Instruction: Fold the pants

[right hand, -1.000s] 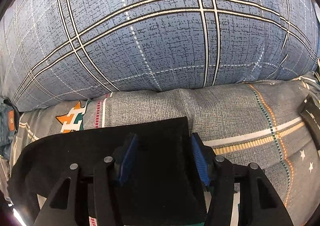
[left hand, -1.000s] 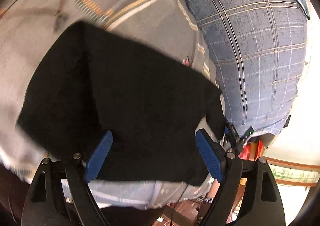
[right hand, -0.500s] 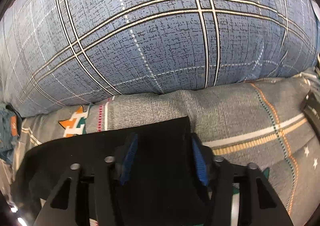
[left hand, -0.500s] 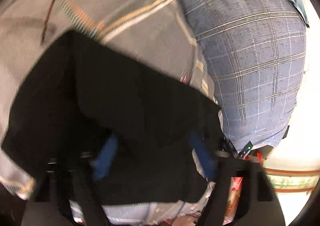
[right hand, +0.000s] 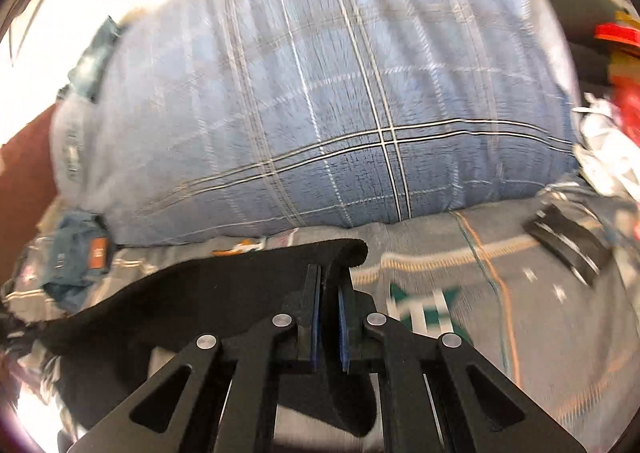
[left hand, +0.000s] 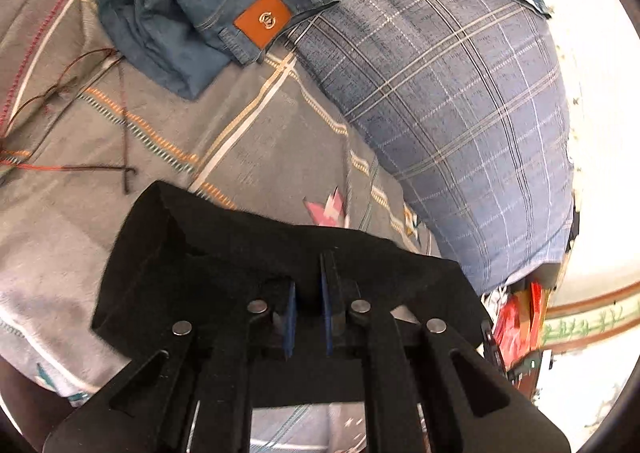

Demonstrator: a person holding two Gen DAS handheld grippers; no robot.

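The black pants [left hand: 224, 253] lie on a grey patterned bed sheet [left hand: 248, 133]. My left gripper [left hand: 308, 293] is shut on a fold of the black cloth at its near edge, and the cloth bunches up around the blue pads. In the right wrist view the black pants [right hand: 200, 293] stretch to the left. My right gripper [right hand: 329, 301] is shut on their right edge, which curls up over the fingers and is lifted a little off the sheet.
A big blue plaid pillow [left hand: 460, 93] lies behind the pants, also in the right wrist view [right hand: 320, 113]. Folded blue jeans [left hand: 200, 5] with an orange patch lie far left. A thin dark cord [left hand: 80, 121] lies on the sheet. A black flat object [right hand: 568, 245] lies to the right.
Both grippers have closed from open onto the black pants. Both have lifted and pulled back, so the cloth edges rise and more of the bed shows.
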